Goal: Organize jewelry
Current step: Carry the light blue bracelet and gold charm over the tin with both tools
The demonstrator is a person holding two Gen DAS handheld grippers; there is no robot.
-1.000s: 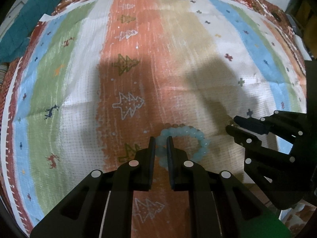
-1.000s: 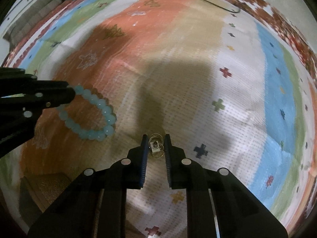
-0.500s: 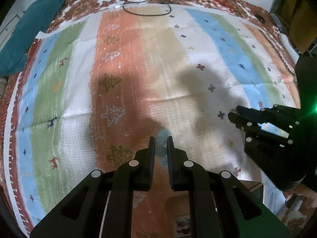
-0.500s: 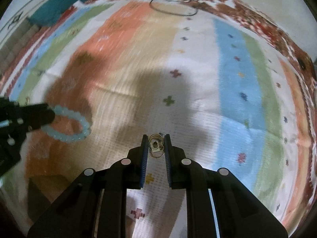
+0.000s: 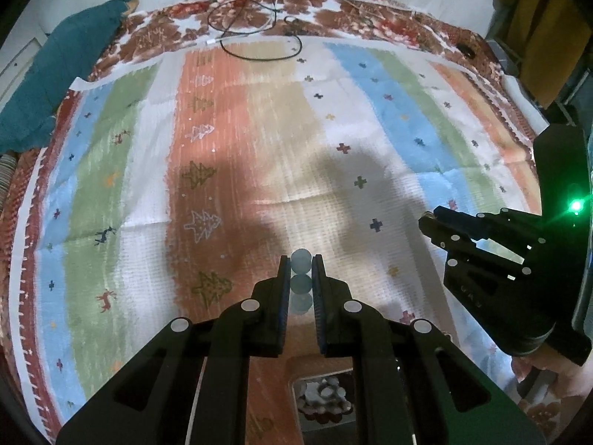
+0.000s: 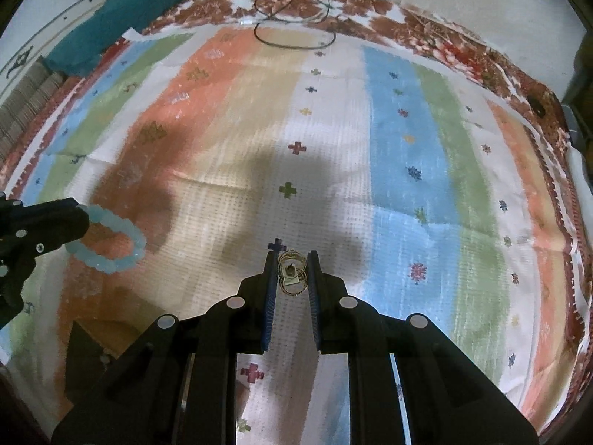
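My left gripper (image 5: 300, 269) is shut on a pale blue bead bracelet (image 5: 300, 259), seen edge-on between the pads and lifted off the striped cloth (image 5: 229, 155). From the right wrist view the same bracelet (image 6: 111, 239) hangs as a full loop from the left gripper (image 6: 79, 218) at the left edge. My right gripper (image 6: 292, 270) is shut on a small gold ring cluster (image 6: 291, 273), also held above the cloth. In the left wrist view the right gripper (image 5: 430, 222) shows at the right, its fingers together.
A striped, patterned cloth (image 6: 404, 141) covers the surface. A teal towel (image 5: 55, 74) lies at the far left and black and white cables (image 5: 255, 26) at the far edge. An open jewelry box (image 5: 322, 393) with pale pieces inside sits below the left gripper.
Both grippers have risen from the cloth, carrying the bracelet and the ring cluster up with them. More of the cloth, the cables and the box below have come into view.
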